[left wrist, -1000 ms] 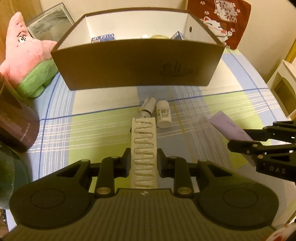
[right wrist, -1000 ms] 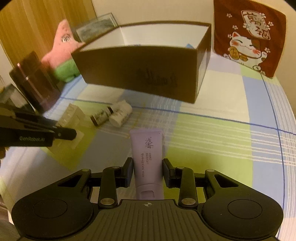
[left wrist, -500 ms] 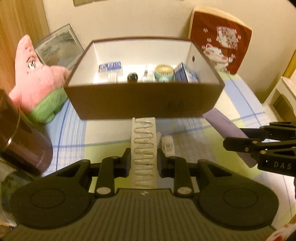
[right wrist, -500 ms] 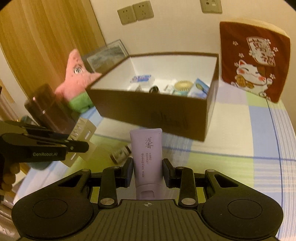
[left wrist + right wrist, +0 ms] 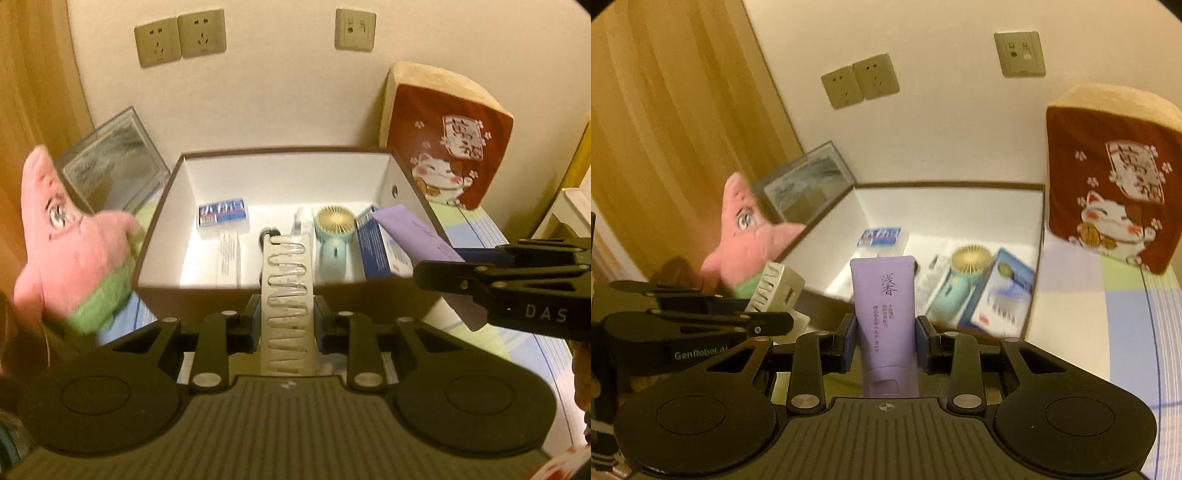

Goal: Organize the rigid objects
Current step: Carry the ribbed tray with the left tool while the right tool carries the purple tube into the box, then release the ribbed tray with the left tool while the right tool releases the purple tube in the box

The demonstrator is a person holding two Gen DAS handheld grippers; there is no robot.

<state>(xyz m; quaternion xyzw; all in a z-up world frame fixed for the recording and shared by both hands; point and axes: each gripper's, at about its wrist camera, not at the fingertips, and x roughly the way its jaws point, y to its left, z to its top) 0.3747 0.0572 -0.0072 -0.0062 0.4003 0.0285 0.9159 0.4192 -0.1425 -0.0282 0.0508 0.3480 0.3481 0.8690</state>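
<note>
We hold one item in each hand. The left hand-held gripper (image 5: 284,325) is clamped on a long white plastic strip with a wavy zigzag relief (image 5: 287,291), pads pressing both long edges. The right hand-held gripper (image 5: 884,341) is clamped on a lilac squeeze tube with dark printed characters (image 5: 884,306), cap end toward the camera. Both items are off the table, with their far ends at or over the near wall of the brown cardboard box with a white interior (image 5: 229,299).

The box already holds a small blue-and-white packet (image 5: 222,213), a mint handheld fan with a gold grille (image 5: 334,236) and a blue-and-white carton (image 5: 380,243).

Risks, as we judge them:
- The strip's far end sits close to the near wall; lowering too soon could catch it on the rim.
- The two tools are close together; in the left wrist view the tube's end overlaps the carton, so releasing both at once could stack or jam items.
- The free floor lies left of centre; the right side is crowded.

Versus a second ago: both grippers have risen and now look into the box instead of at its outer wall. The two small bottles on the checked cloth are no longer in view. Both grips are unchanged.
</note>
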